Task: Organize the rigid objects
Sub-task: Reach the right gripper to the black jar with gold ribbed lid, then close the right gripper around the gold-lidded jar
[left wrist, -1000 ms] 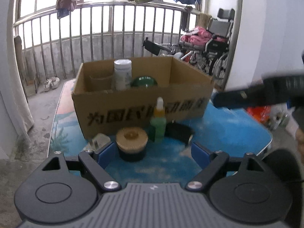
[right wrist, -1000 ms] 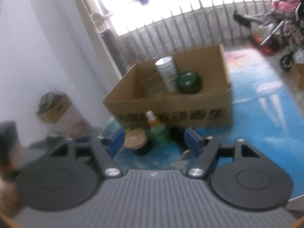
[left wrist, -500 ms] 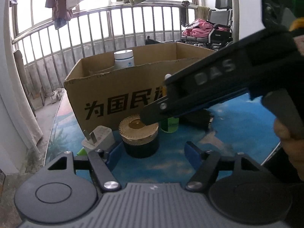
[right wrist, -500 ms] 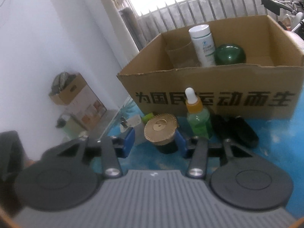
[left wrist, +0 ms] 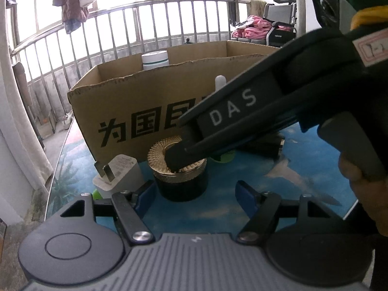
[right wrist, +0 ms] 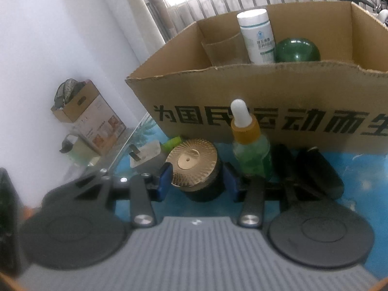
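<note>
Right gripper (right wrist: 197, 179) closed around the gold-lidded black jar (right wrist: 196, 167), just in front of the cardboard box (right wrist: 266, 92). Left gripper (left wrist: 194, 196) spread wide, hovering nearer than the jar. Green dropper bottle (right wrist: 251, 145) right beside the jar, white charger plug (left wrist: 116, 172) on the other side.

Home balcony, railing (left wrist: 150, 31), hanging laundry (left wrist: 72, 2)

Right tool (right wrist: 197, 180) now down around the gold-lidded jar (right wrist: 196, 167), nearly closed.
</note>
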`<state>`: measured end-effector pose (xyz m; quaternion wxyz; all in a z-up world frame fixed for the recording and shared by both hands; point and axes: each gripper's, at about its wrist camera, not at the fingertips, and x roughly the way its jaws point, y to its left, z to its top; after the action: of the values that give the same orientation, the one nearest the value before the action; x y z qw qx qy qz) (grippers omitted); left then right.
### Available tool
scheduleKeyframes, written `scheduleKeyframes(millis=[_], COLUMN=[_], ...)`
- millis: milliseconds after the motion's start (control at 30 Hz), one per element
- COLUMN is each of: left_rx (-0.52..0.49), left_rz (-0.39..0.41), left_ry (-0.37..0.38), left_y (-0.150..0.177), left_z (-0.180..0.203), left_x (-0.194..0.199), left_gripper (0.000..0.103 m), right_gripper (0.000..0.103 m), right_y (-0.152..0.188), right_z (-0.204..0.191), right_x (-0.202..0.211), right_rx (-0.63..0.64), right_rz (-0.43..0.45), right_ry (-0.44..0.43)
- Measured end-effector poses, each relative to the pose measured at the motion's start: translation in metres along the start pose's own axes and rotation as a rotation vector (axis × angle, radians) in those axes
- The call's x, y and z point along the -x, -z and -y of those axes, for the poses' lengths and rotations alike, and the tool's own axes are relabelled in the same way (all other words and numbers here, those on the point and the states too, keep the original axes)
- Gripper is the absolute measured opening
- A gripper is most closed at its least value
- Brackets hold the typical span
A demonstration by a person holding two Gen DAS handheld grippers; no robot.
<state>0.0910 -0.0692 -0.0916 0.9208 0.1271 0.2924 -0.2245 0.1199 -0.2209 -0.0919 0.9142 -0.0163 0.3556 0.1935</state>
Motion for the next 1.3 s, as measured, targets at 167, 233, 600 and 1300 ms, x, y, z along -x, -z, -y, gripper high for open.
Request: scheduleKeyframes(millis=[167, 233, 600, 1300], left_rx=[-0.001, 0.001, -0.012, -0.023], left_rz=[0.004, 0.006, 0.018, 0.010], left_ry=[-0.009, -0.007, 0.024, 0.028], left_y=[-0.003, -0.003, -0.004, 0.000], left_z=[0.002, 0.003, 0.009, 0.002], left_x=[-0.002, -0.002, 0.008, 0.000], left_gripper=[0.074, 0.075, 0.077, 0.079], right_gripper=[0.047, 0.047, 0.049, 0.050], right_y=[-0.001, -0.001, 0.001, 0.003], right_z=[0.001, 0.001, 0.005, 0.010], right_x=[-0.005, -0.007, 0.000, 0.011], right_rx=[0.003, 0.007, -0.022, -0.062], right_rz=[0.014, 0.018, -0.017, 0.024], right_ry=[-0.019, -0.025, -0.050, -0.044])
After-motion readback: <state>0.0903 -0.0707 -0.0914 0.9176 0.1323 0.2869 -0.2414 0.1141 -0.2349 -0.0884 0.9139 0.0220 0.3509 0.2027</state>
